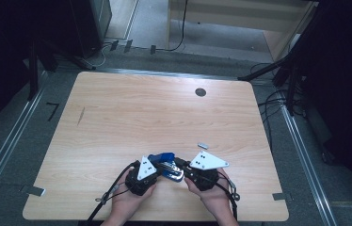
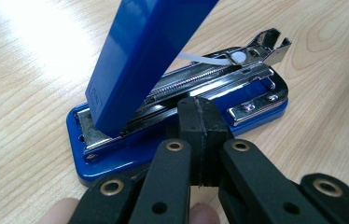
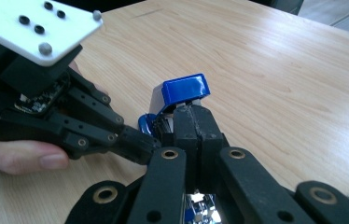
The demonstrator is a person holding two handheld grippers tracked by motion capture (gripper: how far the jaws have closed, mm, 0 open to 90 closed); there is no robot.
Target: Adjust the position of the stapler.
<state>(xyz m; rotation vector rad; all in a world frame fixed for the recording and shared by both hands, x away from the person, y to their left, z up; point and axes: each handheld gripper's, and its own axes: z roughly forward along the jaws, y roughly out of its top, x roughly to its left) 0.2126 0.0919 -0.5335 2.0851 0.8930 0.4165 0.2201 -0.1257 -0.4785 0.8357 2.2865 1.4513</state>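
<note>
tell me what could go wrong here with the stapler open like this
The stapler lies open, its blue lid tilted up over the staple track. If the shut left hand-held gripper slips off the track, the lid might snap down. The loose staple strip near the right hand-held gripper could get knocked off the table.

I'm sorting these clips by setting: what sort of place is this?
Probably a lab or recording studio set up for tabletop work, not a home: a bare wooden table ringed by dark stands, cables trailing over grey carpet, and metal floor rails.
</note>
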